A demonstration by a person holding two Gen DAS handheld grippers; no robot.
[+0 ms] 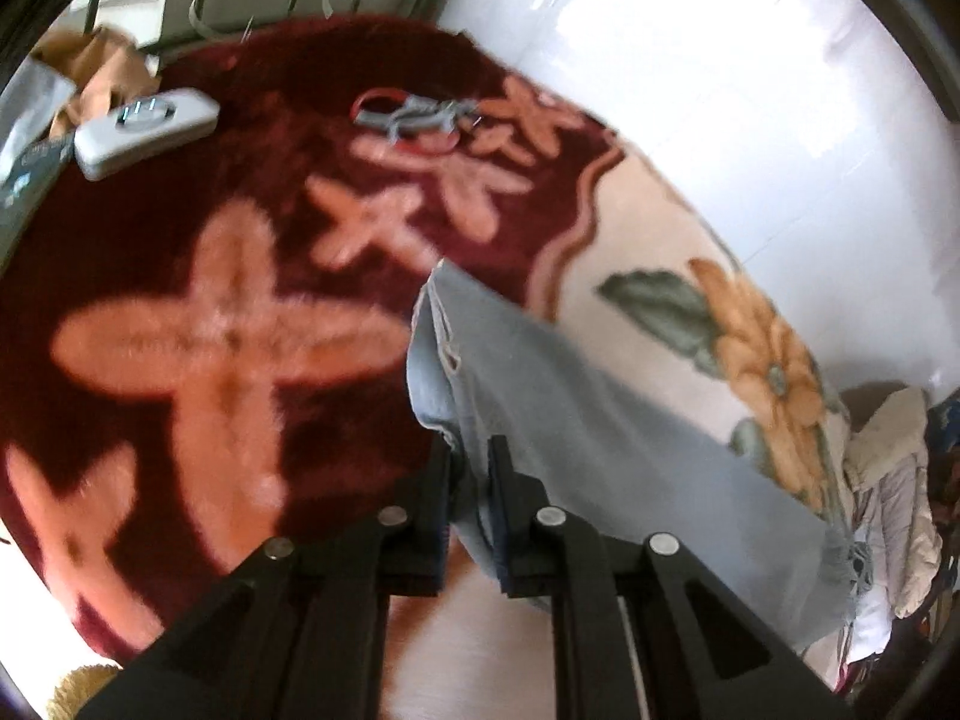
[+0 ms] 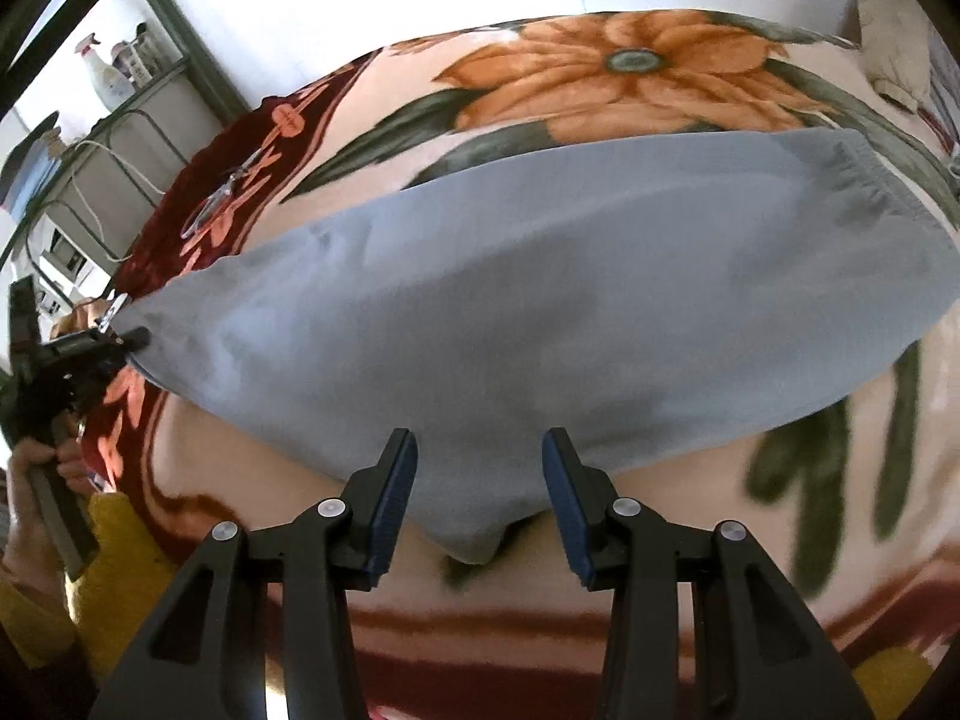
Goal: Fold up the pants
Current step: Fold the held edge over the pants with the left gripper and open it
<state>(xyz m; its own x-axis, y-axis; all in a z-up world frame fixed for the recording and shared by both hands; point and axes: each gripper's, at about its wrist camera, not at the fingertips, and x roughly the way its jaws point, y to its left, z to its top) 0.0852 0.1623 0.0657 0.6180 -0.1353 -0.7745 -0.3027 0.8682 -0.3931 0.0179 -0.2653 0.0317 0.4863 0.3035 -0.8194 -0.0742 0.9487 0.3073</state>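
Left gripper [image 1: 471, 450] jaws clamp the hem of the light blue-grey cotton pants [image 1: 576, 420]. Right wrist view alone shows the pants [image 2: 540, 312] spread across the floral fleece blanket [image 2: 600, 66], waistband far right; right gripper [image 2: 480, 450] jaws part-open, gripping nothing.
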